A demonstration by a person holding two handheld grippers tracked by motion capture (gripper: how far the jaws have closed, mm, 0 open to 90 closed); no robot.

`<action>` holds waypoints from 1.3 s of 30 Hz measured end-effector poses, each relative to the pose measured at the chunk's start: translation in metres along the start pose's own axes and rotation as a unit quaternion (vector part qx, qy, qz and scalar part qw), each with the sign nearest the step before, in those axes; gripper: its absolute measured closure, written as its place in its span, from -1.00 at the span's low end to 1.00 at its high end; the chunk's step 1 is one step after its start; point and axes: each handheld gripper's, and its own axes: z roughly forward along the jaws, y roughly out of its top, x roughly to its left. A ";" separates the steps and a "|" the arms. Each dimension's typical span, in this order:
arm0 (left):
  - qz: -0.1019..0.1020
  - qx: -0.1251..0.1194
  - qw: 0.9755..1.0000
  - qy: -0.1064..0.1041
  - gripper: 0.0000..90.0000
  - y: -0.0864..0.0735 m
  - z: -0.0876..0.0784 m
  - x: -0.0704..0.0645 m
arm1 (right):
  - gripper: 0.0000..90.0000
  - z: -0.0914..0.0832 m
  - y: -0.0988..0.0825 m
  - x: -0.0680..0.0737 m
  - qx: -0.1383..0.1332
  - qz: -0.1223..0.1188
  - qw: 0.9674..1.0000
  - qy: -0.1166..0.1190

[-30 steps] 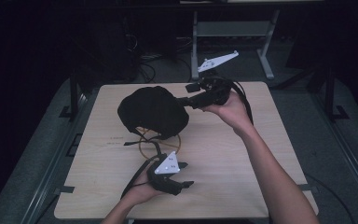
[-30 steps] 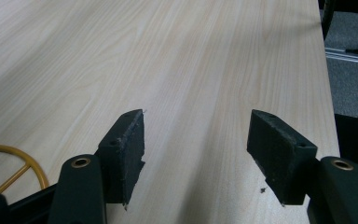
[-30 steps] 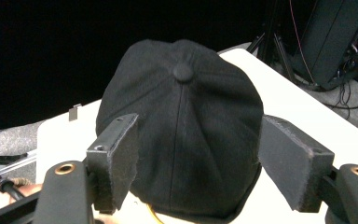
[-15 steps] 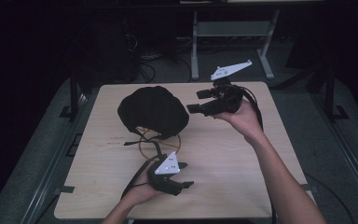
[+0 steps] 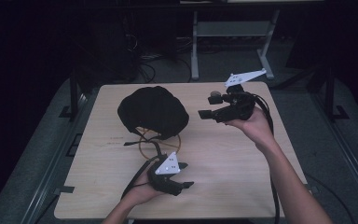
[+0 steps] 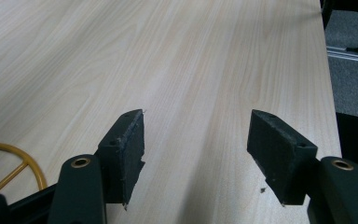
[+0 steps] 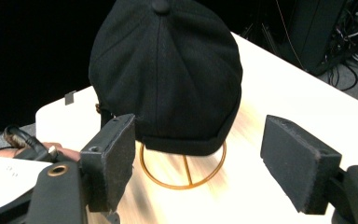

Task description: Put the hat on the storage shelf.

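Note:
A black cap (image 5: 153,111) sits on a gold wire stand (image 5: 161,142) at the table's left middle. In the high view my right gripper (image 5: 209,105) is held above the table just right of the cap, open, jaws pointing at it and apart from it. The right gripper view shows the cap (image 7: 168,70) and the stand's ring (image 7: 184,170) straight ahead of my open right gripper (image 7: 200,140). My left gripper (image 5: 186,175) rests near the front edge, below the stand. In its own view the left gripper (image 6: 198,140) is open over bare wood, with the gold ring (image 6: 9,158) at left.
The light wooden table (image 5: 223,163) has bare room at its right and front. A black cable (image 5: 135,179) trails from the left gripper. The left hand and its grey plate (image 7: 0,182) show low left in the right gripper view. A metal frame (image 5: 233,32) stands on the floor behind.
My right gripper has drawn back to the right, away from the cap, staying open. The left gripper and the cap have not moved.

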 end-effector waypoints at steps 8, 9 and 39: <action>0.000 0.002 1.000 0.002 -0.20 0.000 0.000 0.000 | -0.45 -0.007 -0.017 -0.003 0.000 0.009 1.000 -0.002; 0.000 0.002 1.000 0.002 -0.20 0.000 0.000 0.000 | -0.45 -0.008 -0.019 -0.004 0.001 0.009 1.000 -0.003; -0.007 0.005 1.000 0.002 -0.28 0.000 0.002 0.000 | -0.57 -0.038 -0.074 -0.009 0.002 0.041 0.999 -0.024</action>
